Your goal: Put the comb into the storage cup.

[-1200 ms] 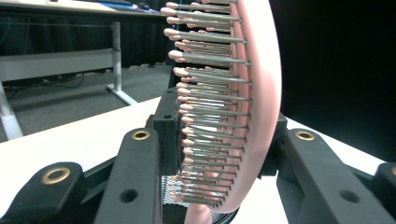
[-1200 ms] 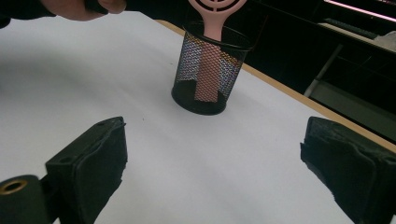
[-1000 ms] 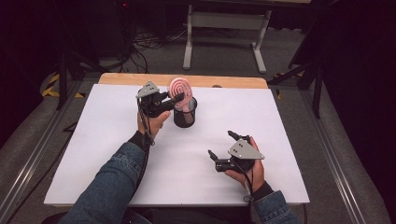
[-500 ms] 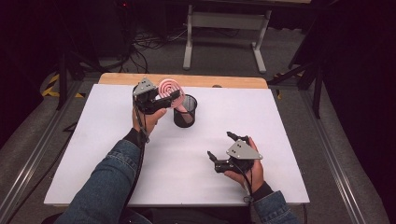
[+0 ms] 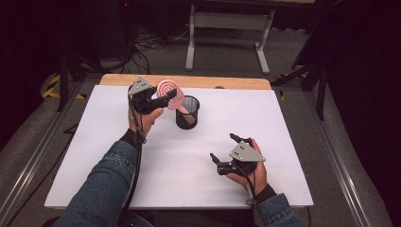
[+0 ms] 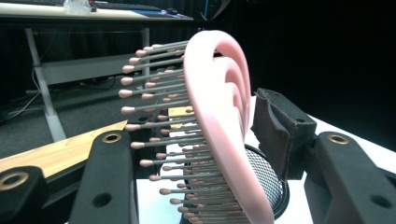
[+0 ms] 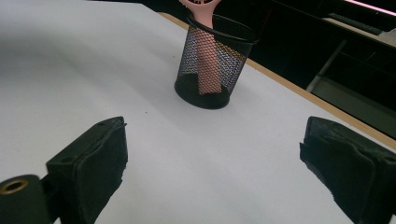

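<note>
A pink round hairbrush (image 5: pixel 169 93) stands with its handle in a black mesh cup (image 5: pixel 187 113) at the back middle of the white board (image 5: pixel 94 156). The brush head leans left out of the cup. My left gripper (image 5: pixel 163 97) is at the head, and its jaws have just been opening. In the left gripper view the brush (image 6: pixel 219 116) sits between the pads, bristles towards the left one, with a small gap at the right pad (image 6: pixel 275 135). My right gripper (image 5: pixel 222 147) rests open at the front right and faces the cup (image 7: pixel 212 60) and brush handle (image 7: pixel 205 51).
A wooden table edge (image 5: pixel 227 82) shows behind the board. Beyond it are a white desk frame (image 5: pixel 227 21) and cables on the dark floor. Metal rails run along both sides of the table.
The left gripper's jaws have opened off the brush head and the hand has shifted a little left. The brush head has tipped left from above the cup. The right hand has kept still.
</note>
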`<state>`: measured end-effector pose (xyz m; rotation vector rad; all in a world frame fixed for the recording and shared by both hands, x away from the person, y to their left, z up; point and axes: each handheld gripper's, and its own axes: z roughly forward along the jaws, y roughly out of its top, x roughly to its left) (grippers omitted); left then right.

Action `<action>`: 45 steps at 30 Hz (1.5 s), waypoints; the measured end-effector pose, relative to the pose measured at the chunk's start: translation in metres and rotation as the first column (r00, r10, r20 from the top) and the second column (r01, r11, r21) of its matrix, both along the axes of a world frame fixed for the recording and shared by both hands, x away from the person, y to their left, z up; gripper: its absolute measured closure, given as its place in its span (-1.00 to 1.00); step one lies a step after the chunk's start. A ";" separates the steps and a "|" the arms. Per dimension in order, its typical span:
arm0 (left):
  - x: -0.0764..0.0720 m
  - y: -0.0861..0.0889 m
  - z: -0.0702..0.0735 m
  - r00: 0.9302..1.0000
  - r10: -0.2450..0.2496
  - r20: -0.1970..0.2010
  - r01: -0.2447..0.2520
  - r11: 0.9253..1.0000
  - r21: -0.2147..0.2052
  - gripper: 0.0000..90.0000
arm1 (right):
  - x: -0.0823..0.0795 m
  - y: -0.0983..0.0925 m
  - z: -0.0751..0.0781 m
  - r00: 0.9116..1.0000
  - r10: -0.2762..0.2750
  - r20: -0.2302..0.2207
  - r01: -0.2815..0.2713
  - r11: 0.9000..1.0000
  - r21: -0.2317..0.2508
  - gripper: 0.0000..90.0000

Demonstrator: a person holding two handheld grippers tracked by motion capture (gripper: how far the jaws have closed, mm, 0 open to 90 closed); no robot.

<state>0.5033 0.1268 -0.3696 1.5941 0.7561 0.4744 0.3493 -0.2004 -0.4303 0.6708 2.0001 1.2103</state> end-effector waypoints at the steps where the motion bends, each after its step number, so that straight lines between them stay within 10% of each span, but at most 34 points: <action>1: 0.000 0.000 0.000 1.000 0.001 0.003 -0.001 1.000 0.003 0.04 | 0.000 0.000 0.000 1.000 0.000 0.001 0.000 1.000 0.001 -0.82; 45: -0.010 0.028 0.015 0.998 0.038 0.049 -0.042 0.995 0.089 -0.58 | -0.003 -0.002 0.003 0.999 -0.023 0.026 0.023 0.999 0.024 -0.80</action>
